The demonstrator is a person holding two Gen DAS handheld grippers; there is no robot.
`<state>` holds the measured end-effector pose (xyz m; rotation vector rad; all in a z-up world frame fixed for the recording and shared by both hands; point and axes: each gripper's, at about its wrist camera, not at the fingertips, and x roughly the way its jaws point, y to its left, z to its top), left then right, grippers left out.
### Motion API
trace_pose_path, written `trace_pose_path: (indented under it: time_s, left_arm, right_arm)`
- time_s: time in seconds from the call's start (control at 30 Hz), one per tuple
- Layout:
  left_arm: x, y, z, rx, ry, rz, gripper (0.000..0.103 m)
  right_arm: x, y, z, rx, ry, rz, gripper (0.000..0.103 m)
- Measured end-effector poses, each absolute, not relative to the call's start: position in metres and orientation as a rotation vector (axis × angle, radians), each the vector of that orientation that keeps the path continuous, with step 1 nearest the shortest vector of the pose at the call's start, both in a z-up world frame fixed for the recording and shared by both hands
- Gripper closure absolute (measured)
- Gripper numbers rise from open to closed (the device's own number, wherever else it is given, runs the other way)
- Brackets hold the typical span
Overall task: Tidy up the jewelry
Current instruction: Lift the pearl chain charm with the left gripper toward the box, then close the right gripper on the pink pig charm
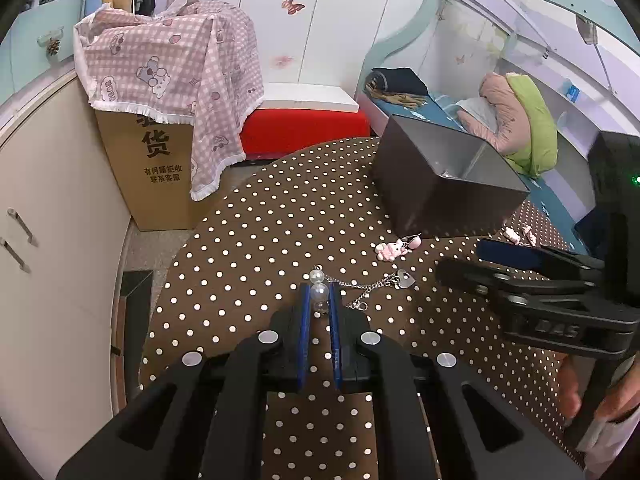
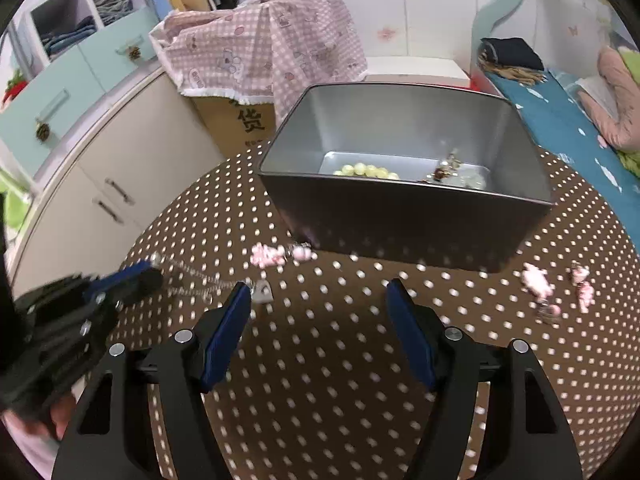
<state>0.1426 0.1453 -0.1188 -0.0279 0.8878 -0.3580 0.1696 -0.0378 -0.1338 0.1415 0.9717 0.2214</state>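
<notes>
You are working in a home bedroom, likely a child's. Behind your table with its brown polka-dot cloth (image 1: 248, 240) stands a white wardrobe with butterfly stickers (image 1: 293, 3), and to the right a bunk-style bed with a teal frame (image 1: 404, 36), a blue sheet and a pink quilt (image 1: 505, 112). A pink gingham cloth (image 1: 168, 60) drapes a cardboard box (image 1: 156, 184), beside a cream cabinet (image 1: 60, 216).

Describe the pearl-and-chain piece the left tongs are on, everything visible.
The silver chain with clear pearl-like beads lies on the brown white-dotted tablecloth. Three round translucent beads sit in a row at one end, and the left tongs are shut on them between blue pads. From the beads a thin metal link chain trails right, doubling back in a loop, to a silver heart-shaped charm. The charm end rests flat on the cloth, apart from the pink keychain beyond it.
</notes>
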Motion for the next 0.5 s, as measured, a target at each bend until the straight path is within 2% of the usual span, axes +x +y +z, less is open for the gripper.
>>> trace_pose_path:
  time_s: [0.5]
  left_arm:
    - [0.149, 0.164, -0.127, -0.09, 0.866, -0.427, 0.095]
  right_arm:
    - [0.19, 0.01, -0.152, 0.065, 0.907, 0.007, 0.035]
